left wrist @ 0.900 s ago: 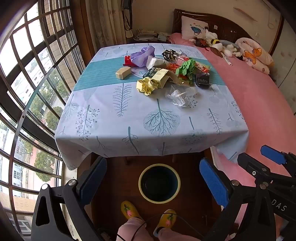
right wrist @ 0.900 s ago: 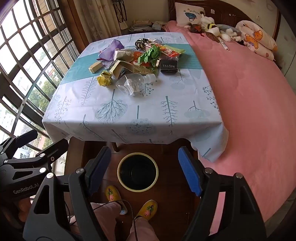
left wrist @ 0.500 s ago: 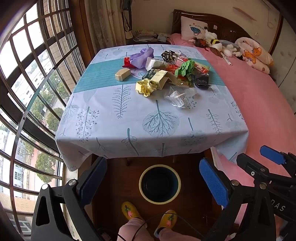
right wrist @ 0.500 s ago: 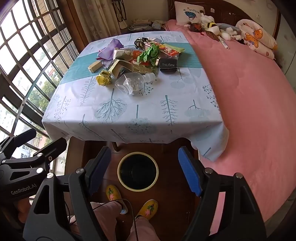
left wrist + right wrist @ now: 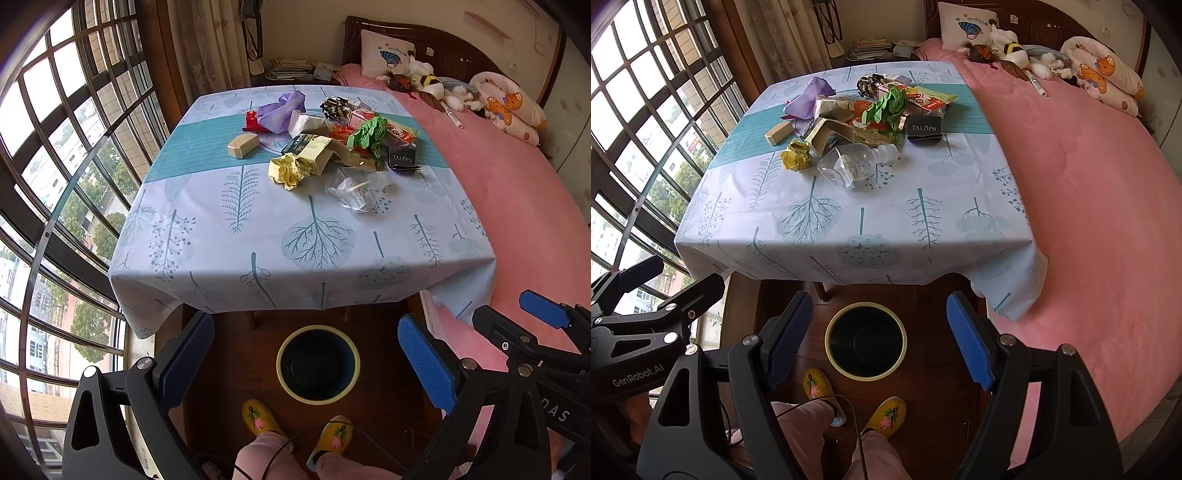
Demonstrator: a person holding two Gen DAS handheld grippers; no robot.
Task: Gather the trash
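At the bottom of the left wrist view the left claw (image 5: 306,354) stands wide, its blue pads apart with nothing between them. The right claw (image 5: 879,339) fills the bottom of its own view, equally wide and empty. Each claw also shows at the lower edge of the other's view.

Just past the pads, low in the middle of both frames, a person's yellow slippers (image 5: 258,419) and pink trouser legs (image 5: 871,458) stand on the dark wooden floor (image 5: 380,398). Right in front of the slippers sits a round bin (image 5: 282,373) with a pale yellow rim and a dark inside, close to the near edge of the bench.

The bench (image 5: 258,236) fills the middle of each frame, covered by a pale cloth printed with trees and crossed by a teal band. The trash lies bunched on the upper middle of the cloth: a crushed clear plastic bottle (image 5: 849,168) nearest, a crumpled yellow paper (image 5: 290,171) just left of it, then a tan block (image 5: 242,145), a black box marked TALOPN (image 5: 924,129), green crumpled paper (image 5: 888,107), and a purple bag (image 5: 280,112) farthest back.

On the right a pink bed (image 5: 1100,192) runs alongside the bench, with soft toys (image 5: 436,88) at its upper end. A barred window (image 5: 48,166) curves down the left side.
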